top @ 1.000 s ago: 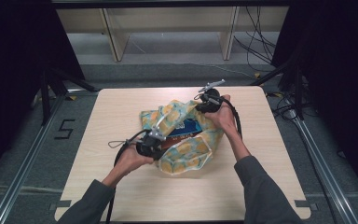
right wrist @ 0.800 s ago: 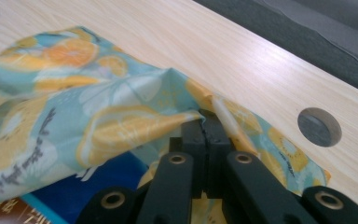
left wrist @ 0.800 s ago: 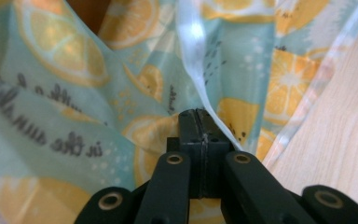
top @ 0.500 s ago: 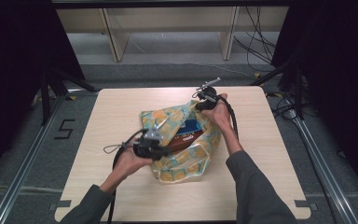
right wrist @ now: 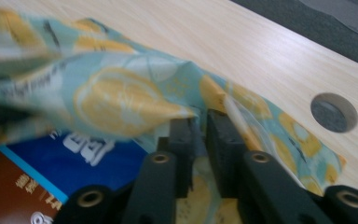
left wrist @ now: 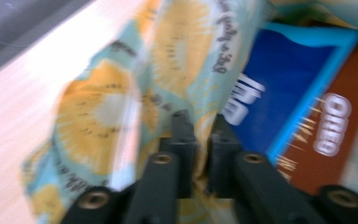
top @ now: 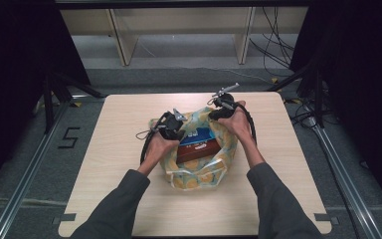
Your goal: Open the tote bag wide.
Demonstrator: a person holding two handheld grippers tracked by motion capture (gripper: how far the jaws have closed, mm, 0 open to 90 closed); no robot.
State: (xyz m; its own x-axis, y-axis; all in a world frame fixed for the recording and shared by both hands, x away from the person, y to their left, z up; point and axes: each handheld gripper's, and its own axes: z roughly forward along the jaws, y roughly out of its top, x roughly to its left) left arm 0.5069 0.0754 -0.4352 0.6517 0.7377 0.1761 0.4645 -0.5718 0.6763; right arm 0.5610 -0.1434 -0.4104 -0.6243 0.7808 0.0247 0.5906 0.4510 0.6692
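Note:
A light-blue bag with yellow fruit print lies in the middle of the wooden table, its mouth held apart. Inside lies a blue and brown box with white lettering, seen again as the box and the box. My left gripper is shut on the bag's left rim; the left gripper pinches the printed cloth. My right gripper is shut on the bag's far right rim, and the right gripper clamps the cloth.
A round hole is cut in the table near the bag. Black cables trail from the grippers over the tabletop. A wooden shelf frame stands beyond the table, with dark stands and wires on the floor at both sides.
My left gripper has moved up and away along the bag's left side, lifting that rim. The bag's mouth has widened and more of the box shows. The right gripper shifted slightly.

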